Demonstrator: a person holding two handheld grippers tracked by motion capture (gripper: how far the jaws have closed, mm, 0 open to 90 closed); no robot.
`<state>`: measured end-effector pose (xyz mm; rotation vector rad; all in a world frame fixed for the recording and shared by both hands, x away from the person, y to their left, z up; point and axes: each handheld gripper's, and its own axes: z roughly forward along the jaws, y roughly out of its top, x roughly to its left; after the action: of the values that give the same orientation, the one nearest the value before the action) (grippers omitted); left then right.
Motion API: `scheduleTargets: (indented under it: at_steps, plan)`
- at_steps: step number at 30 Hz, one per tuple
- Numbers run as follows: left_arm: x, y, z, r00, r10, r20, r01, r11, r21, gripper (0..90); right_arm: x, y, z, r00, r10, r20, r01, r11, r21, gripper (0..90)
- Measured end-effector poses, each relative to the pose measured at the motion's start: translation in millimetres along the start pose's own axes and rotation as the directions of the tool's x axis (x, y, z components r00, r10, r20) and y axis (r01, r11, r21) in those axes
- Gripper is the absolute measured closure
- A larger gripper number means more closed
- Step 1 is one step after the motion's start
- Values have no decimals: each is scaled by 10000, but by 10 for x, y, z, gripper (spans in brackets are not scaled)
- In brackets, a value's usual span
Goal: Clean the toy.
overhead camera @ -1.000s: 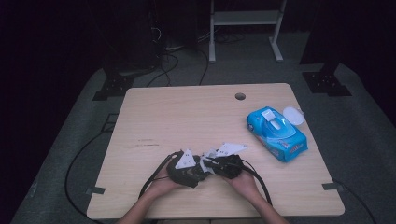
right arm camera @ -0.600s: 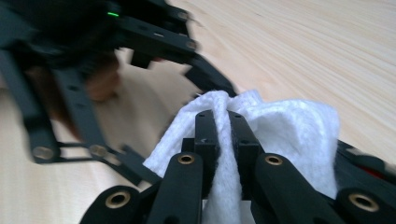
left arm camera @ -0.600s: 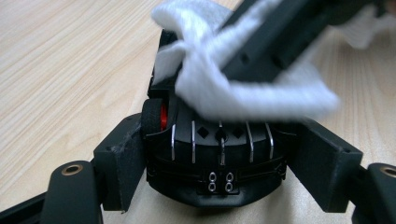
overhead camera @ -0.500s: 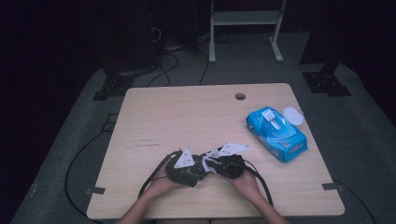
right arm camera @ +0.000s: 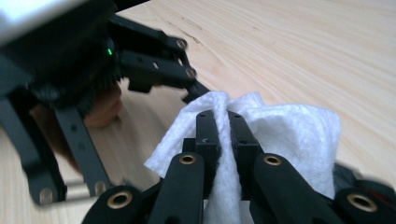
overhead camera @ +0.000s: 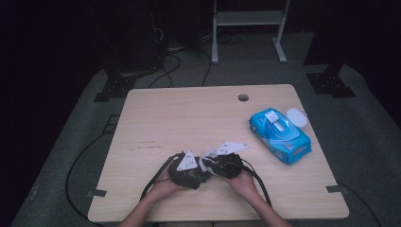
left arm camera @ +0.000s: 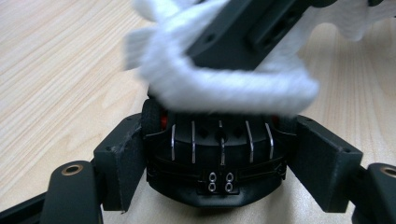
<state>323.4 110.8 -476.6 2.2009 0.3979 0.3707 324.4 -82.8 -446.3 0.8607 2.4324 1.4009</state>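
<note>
Your two grippers sit close together at the near edge of the table (overhead camera: 156,118), almost nose to nose. Your right gripper (right arm camera: 223,122) has its jaws pinched tight on a white wipe (right arm camera: 289,135); the sheet is caught between the pads and bunches out to either side of them, a fold running down between the jaw arms. In the high view the wipe (overhead camera: 206,160) shows as a small white patch between the two tools, just above the tabletop, with your right gripper (overhead camera: 222,163) next to it. Your left gripper (overhead camera: 191,172) lies just beside it, its grey plate up. In the left gripper view its jaws stand spread wide to either side of a black toy car (left arm camera: 217,154), which sits between them low on the wood, the jaw blocks just beside its flanks; whether they touch it cannot be told. The wipe (left arm camera: 224,88) drapes just above the car. A blue pack of wipes (overhead camera: 280,135) lies well apart at the right of the table, its lid flipped open.
</note>
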Motion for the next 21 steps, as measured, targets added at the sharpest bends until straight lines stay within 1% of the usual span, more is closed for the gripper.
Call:
scheduleTargets:
  at_steps: [2,3,6,8,9,11,13,16,18,19,21]
  plan:
    - [-4,-1,-2,10000,-8,6,8,10000,7,244,14,57,65,9994,-312,138,309,9993,223,845]
    - [-5,-3,-3,10000,-15,8,15,10000,-2,244,5,70,88,9994,-277,221,271,9992,277,845]
    - [0,-9,-7,10000,82,12,-82,10000,-13,244,-96,43,98,9981,-308,527,285,9986,449,845]
    - [2,-12,-6,10000,19,38,-19,10000,-55,244,-150,20,67,9976,-116,690,85,9989,451,845]
    - [1,-12,-6,10000,19,36,-19,10000,-55,244,-192,9,40,9963,-17,857,-25,9988,479,845]
    - [0,-10,-7,10000,75,24,-75,10000,-11,244,-271,-12,16,9945,74,1047,-129,9986,522,845]
    - [0,-9,-7,10000,82,24,-82,10000,0,244,-315,-27,-5,9929,209,1169,-278,9979,578,846]
    - [1,-8,-6,9999,110,20,-110,9999,17,244,-304,-32,-13,9936,208,1113,-270,9981,545,846]
    - [-3,-8,2,9999,125,-14,-125,9999,-31,244,-272,-21,5,9957,124,914,-167,9988,468,845]
    - [-5,-8,3,9999,144,-38,-144,9999,-29,244,-244,-10,20,9969,179,767,-214,9988,441,845]
    - [-9,-7,1,9998,195,-63,-195,9998,15,244,-194,12,56,9981,136,604,-161,9991,400,845]
